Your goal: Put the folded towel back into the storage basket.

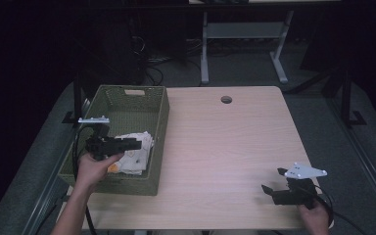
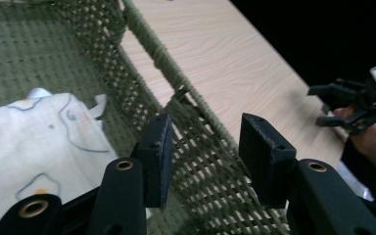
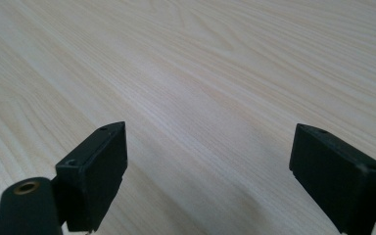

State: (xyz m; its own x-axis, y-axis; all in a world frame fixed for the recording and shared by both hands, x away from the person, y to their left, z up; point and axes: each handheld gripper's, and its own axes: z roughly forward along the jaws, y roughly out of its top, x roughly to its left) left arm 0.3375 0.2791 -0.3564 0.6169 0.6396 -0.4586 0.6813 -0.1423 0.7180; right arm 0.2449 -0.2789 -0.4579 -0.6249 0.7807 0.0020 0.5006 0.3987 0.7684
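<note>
Darkness swallows everything beyond the bench [image 1: 225,147] in the high view, and the cloth's [image 1: 134,152] printed pattern is too small there to read. A green woven basket [image 1: 127,100] sits at the bench's nine o'clock edge, holding the pale cloth with grey outlines and orange spots at its near end. The left gripper [image 1: 136,143] hangs over the basket just above the cloth, jaws parted with nothing between them; in the left gripper view the cloth [image 2: 44,142] lies at nine o'clock of the jaws, the basket wall [image 2: 186,132] straight ahead. The right gripper [image 1: 270,180] sits at the bench's five o'clock corner, well apart from the basket, jaws spread wide and empty over bare wood [image 3: 200,73].
</note>
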